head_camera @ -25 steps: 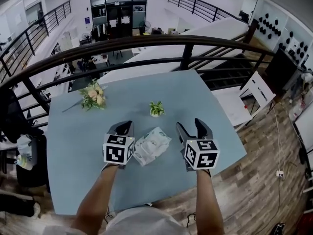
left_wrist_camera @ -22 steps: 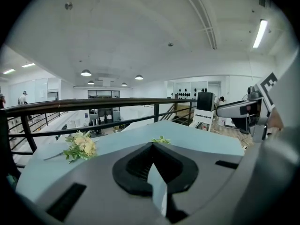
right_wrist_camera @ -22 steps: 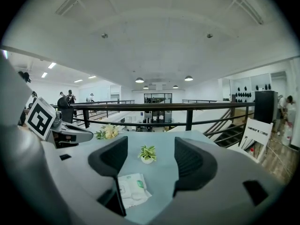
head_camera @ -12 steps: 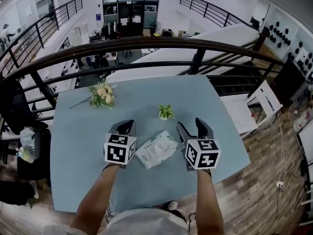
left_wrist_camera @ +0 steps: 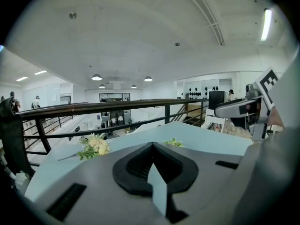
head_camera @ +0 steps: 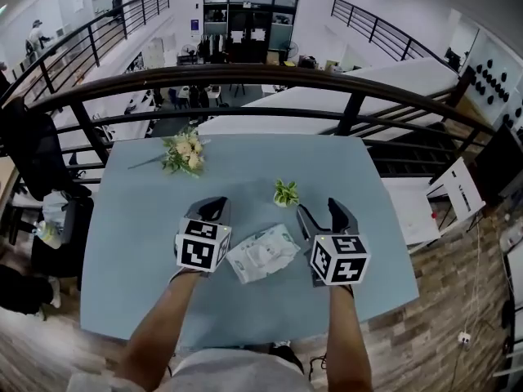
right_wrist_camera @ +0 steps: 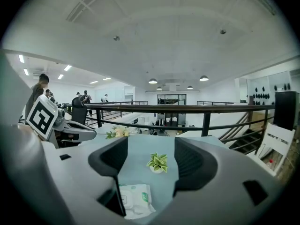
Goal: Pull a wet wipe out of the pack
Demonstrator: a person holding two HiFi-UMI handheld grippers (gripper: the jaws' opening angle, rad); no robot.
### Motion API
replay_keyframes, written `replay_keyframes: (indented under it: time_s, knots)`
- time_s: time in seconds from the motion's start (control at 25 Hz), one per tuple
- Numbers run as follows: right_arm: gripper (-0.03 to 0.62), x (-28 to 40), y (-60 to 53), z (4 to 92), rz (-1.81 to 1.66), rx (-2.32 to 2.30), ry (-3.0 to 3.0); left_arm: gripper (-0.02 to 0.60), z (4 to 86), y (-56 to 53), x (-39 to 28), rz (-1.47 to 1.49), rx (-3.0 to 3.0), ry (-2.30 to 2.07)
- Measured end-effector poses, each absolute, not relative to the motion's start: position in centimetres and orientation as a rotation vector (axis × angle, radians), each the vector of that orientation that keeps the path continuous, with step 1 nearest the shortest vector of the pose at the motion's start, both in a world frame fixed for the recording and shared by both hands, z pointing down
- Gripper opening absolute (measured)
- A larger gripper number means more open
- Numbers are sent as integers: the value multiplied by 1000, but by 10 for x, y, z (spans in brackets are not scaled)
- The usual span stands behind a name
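The white soft-plastic wet wipe pack (head_camera: pixel 261 254) lies flat and untouched on the light blue tabletop (head_camera: pixel 139 219), between the two grippers. The left gripper (head_camera: pixel 216 206) hovers just beside it with its jaws closed and empty, probably placed to steady the pack. The right gripper (head_camera: pixel 320 209) has its jaws apart and empty, with the pack low ahead, suited to the pull.

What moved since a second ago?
Only the head view shifted a little. Nothing was grabbed or let go: the left gripper stays shut and empty, the right gripper open, and the wipe pack lies between them on the table.
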State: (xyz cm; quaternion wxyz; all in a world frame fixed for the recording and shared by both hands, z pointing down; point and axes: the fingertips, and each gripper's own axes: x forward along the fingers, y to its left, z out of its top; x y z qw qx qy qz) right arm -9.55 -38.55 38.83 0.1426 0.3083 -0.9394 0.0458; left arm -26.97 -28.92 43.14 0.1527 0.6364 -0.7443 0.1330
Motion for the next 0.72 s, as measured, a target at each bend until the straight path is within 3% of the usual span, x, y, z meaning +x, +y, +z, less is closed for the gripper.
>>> replay_keyframes:
  time_s: [0.72]
  knots:
    - [295, -100, -395, 397, 108, 531, -2788, -6, 417, -274, -250, 383, 1580, -2328]
